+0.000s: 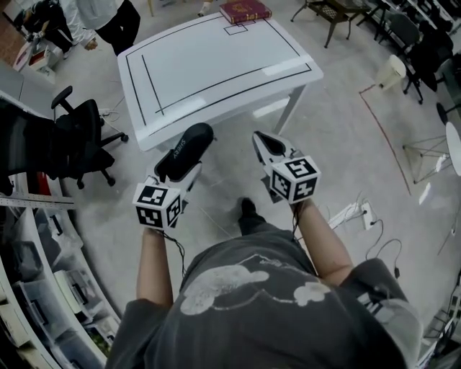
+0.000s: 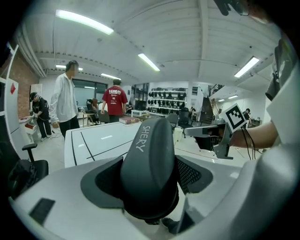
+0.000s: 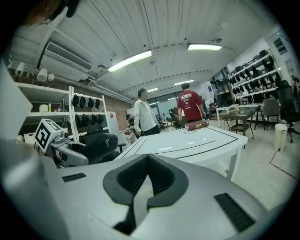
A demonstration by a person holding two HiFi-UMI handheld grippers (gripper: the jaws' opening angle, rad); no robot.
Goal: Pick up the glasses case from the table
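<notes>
A dark grey glasses case (image 1: 186,144) with pale lettering sits lengthwise between the jaws of my left gripper (image 1: 189,160), held in the air in front of the near edge of the white table (image 1: 216,65). In the left gripper view the case (image 2: 150,164) fills the gap, with both black pads pressed against its sides. My right gripper (image 1: 270,148) hangs beside it on the right, also short of the table, its pads meeting with nothing between them (image 3: 147,161). The right gripper view shows the held case (image 3: 98,146) off to its left.
The table carries black tape lines and a red book (image 1: 245,10) at its far edge. A black office chair (image 1: 79,140) stands to the left beside shelving. A power strip (image 1: 353,212) lies on the floor at right. People stand beyond the table (image 2: 63,103).
</notes>
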